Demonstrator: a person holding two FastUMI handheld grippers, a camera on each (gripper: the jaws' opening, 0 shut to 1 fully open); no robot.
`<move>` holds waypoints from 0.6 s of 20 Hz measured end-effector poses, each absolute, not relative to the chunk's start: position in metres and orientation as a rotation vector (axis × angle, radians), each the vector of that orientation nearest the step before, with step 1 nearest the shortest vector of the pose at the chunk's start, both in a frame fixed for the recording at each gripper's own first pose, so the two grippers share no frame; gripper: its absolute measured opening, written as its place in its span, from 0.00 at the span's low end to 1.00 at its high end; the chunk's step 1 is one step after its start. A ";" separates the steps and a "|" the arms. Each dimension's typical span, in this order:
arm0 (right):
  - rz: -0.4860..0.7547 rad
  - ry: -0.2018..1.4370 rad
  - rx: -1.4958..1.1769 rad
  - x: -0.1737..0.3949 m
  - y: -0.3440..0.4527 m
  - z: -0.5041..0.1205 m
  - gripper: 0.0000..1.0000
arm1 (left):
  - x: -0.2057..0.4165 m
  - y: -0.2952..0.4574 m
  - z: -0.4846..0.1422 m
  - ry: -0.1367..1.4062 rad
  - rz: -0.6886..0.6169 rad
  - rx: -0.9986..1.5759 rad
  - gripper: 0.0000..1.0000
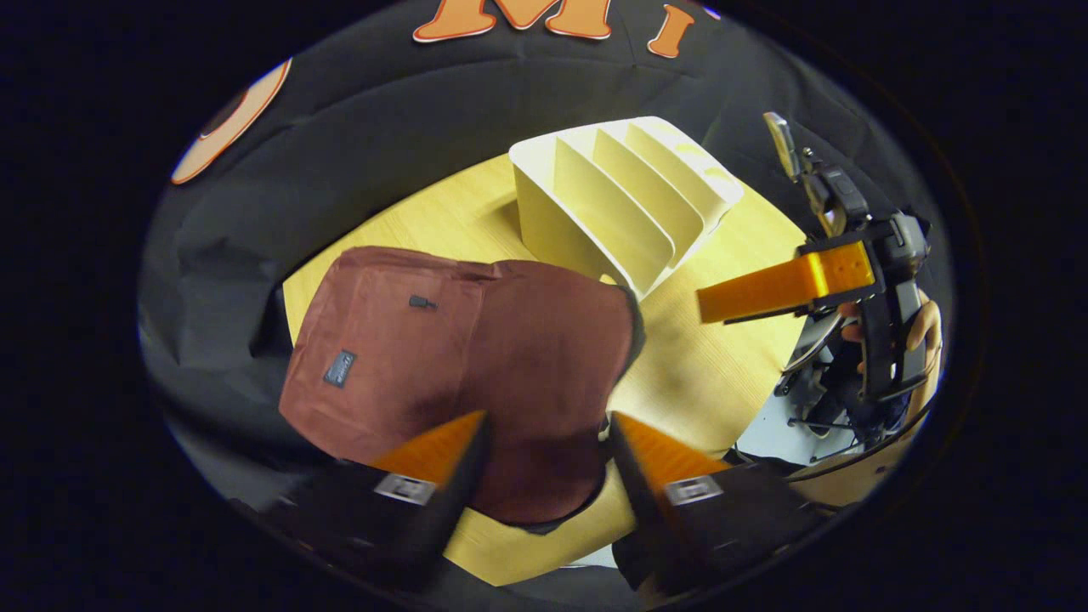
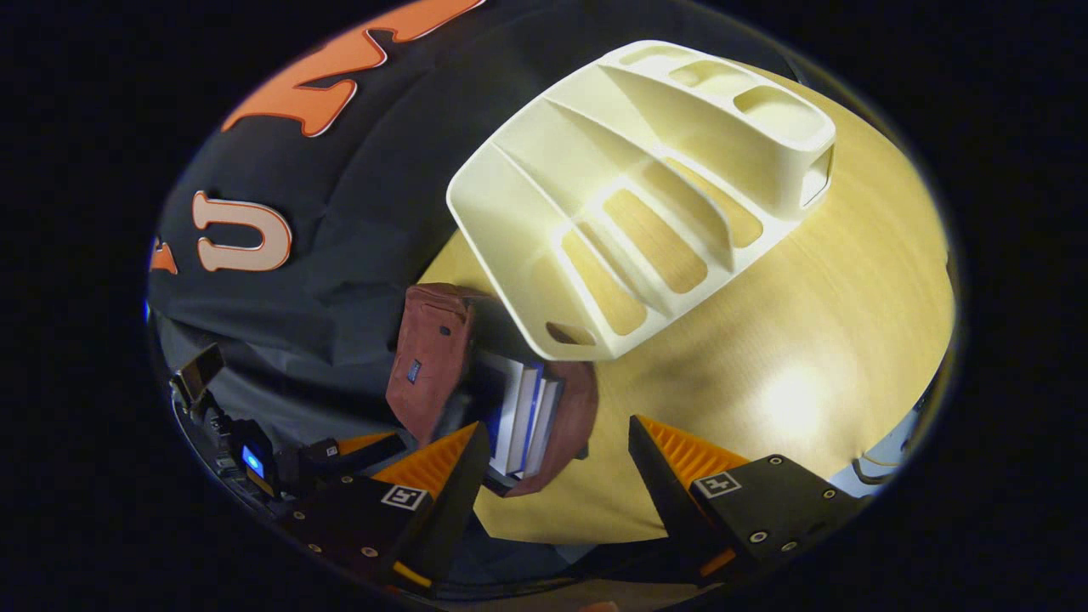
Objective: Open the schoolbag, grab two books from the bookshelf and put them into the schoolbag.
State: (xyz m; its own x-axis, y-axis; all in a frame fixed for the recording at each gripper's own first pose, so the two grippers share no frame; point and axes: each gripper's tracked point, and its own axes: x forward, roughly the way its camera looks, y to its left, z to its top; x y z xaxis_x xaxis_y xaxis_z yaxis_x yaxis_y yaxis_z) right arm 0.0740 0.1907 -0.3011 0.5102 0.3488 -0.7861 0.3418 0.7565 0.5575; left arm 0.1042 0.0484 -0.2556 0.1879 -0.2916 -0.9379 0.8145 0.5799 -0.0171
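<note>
Left gripper [image 1: 548,425] hangs above schoolbag [image 1: 459,365], jaws apart, nothing between them. Schoolbag lies flat on wooden table [image 1: 705,365], small patch and zipper pull on its front. Bookshelf [image 1: 625,200] stands behind schoolbag, just beside it at rear corner; divider slots hold nothing visible. Right gripper [image 1: 714,306] to right, above table edge, one finger seen pointing toward schoolbag, apart from it; state of its jaws unclear. Hand [image 1: 922,327] grips its handle.
</note>
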 end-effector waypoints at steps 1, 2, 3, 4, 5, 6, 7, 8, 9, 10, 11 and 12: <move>0.007 1.074 0.732 0.070 0.175 -0.301 0.98 | 0.097 0.051 -0.261 1.135 -0.814 0.556 0.96; 0.011 1.086 0.715 0.067 0.160 -0.300 0.98 | 0.091 0.045 -0.262 1.136 -0.785 0.539 0.98; 0.017 1.097 0.700 0.065 0.146 -0.299 0.98 | 0.083 0.036 -0.263 1.134 -0.758 0.503 0.99; 0.027 1.101 0.682 0.063 0.133 -0.297 0.98 | 0.075 0.024 -0.260 1.122 -0.732 0.453 0.99; 0.042 1.097 0.662 0.060 0.117 -0.291 0.98 | 0.067 0.009 -0.255 1.098 -0.707 0.393 0.99; 0.057 1.083 0.636 0.060 0.102 -0.284 0.98 | 0.063 -0.006 -0.250 1.058 -0.677 0.329 0.99; 0.075 1.061 0.605 0.062 0.086 -0.274 0.98 | 0.061 -0.022 -0.240 1.011 -0.649 0.271 0.99; 0.092 1.031 0.567 0.062 0.072 -0.264 0.98 | 0.059 -0.038 -0.231 0.956 -0.618 0.220 0.99; 0.106 0.992 0.525 0.061 0.058 -0.254 0.98 | 0.060 -0.057 -0.219 0.898 -0.590 0.173 0.98; 0.120 0.947 0.483 0.063 0.048 -0.242 0.98 | 0.061 -0.068 -0.206 0.832 -0.551 0.136 0.98; 0.132 0.898 0.447 0.065 0.038 -0.226 0.98 | 0.064 -0.073 -0.196 0.766 -0.506 0.110 0.98; 0.137 0.834 0.425 0.069 0.029 -0.208 0.98 | 0.066 -0.077 -0.183 0.701 -0.479 0.092 0.98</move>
